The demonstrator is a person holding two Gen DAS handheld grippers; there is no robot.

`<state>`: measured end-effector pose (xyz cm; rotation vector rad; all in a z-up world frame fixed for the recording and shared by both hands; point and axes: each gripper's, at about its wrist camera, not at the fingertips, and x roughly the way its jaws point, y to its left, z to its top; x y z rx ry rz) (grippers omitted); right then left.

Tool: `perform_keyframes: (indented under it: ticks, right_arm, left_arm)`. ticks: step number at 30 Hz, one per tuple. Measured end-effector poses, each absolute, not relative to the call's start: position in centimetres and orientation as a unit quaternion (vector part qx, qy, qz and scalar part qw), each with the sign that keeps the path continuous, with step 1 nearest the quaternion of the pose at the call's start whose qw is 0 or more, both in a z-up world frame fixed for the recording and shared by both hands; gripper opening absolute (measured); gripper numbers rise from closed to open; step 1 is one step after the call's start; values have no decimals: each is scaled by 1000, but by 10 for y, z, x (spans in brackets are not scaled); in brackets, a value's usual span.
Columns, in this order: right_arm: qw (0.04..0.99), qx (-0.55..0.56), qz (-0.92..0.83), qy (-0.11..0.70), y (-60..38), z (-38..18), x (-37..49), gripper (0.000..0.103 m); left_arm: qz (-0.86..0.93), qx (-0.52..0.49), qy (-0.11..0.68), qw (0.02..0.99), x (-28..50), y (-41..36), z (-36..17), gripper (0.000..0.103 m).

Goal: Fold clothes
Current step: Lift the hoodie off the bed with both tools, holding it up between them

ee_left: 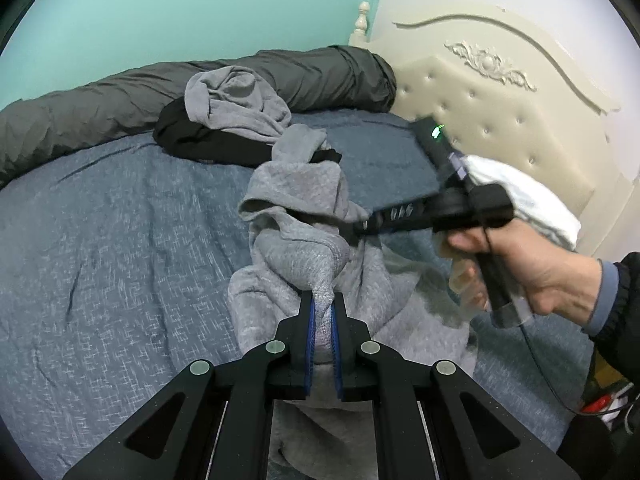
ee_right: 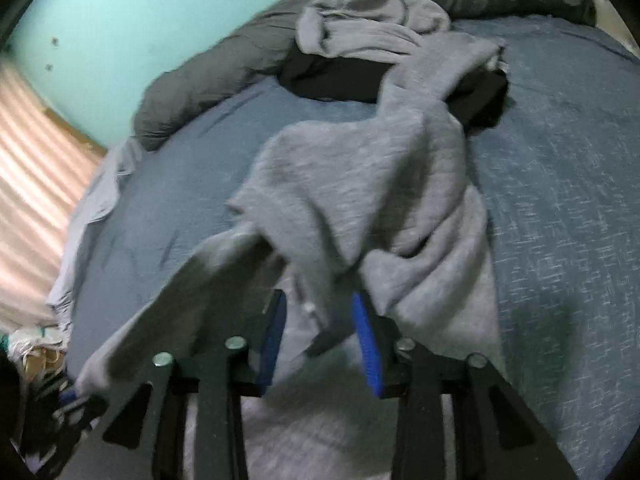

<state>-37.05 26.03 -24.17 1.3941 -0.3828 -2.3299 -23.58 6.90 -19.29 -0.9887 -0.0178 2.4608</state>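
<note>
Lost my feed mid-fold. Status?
Left tool shut on grey garment. Right tool straddling it, apart. Black clothing pins far end.

The left gripper (ee_left: 323,312) points downward, its blue pads clamped on a bunched fold of grey cloth. The right gripper (ee_right: 320,328), held in the person's right hand (ee_left: 532,264), stands partly open, cloth draped loosely between its fingers

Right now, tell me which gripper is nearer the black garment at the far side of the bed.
Right. The right gripper reaches over the grey sweatshirt towards the black garment; the left gripper pinches the sweatshirt's near fold.
</note>
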Motion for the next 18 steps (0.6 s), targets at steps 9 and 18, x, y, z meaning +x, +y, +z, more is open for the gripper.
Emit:
perform_keyframes:
  ticks: [9,18]
  right_arm:
    - [189,460,-864,-74,266,-179,-344,4]
    - [187,371,-909,-38,283,-36,-297,4]
  left_arm:
    - [913,-341,-34,223,-229,51,-155,7]
    - [935,-284,-51,207,-202,39,-57,7]
